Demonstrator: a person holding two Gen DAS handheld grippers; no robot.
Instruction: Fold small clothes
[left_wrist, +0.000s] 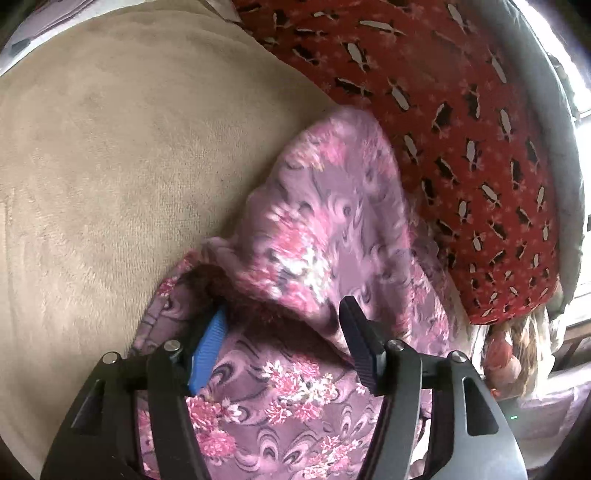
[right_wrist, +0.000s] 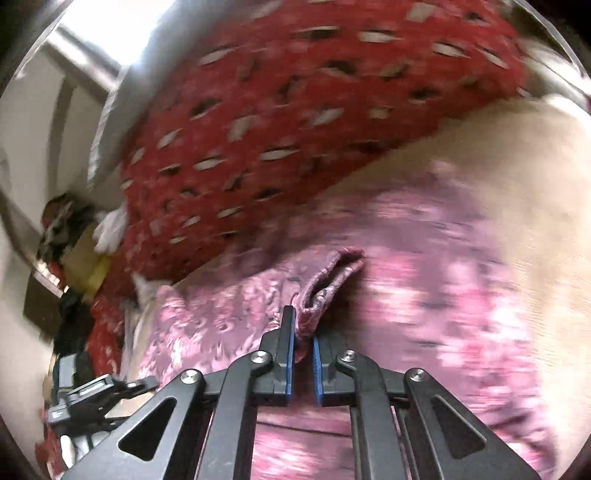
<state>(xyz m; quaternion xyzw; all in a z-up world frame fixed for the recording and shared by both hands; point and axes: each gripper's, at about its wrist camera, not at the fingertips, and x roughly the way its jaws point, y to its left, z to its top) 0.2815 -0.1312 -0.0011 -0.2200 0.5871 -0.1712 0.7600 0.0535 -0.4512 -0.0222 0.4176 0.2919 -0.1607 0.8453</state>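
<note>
Your garment (left_wrist: 332, 229) lies on the blanket (left_wrist: 110, 166), its far edge against the pillow (left_wrist: 461, 129) behind it; beyond the pillow's end sits a heap of clutter (right_wrist: 70, 236)

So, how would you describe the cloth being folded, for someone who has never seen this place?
Find the wide beige blanket. On it, beside the red cloth with black and white marks, lies the purple cloth. Only it has pink flowers, and the right gripper pinches its edge.

Beige blanket (left_wrist: 110, 166) under floral garment (left_wrist: 332, 221), red pillow (left_wrist: 461, 110)
</note>
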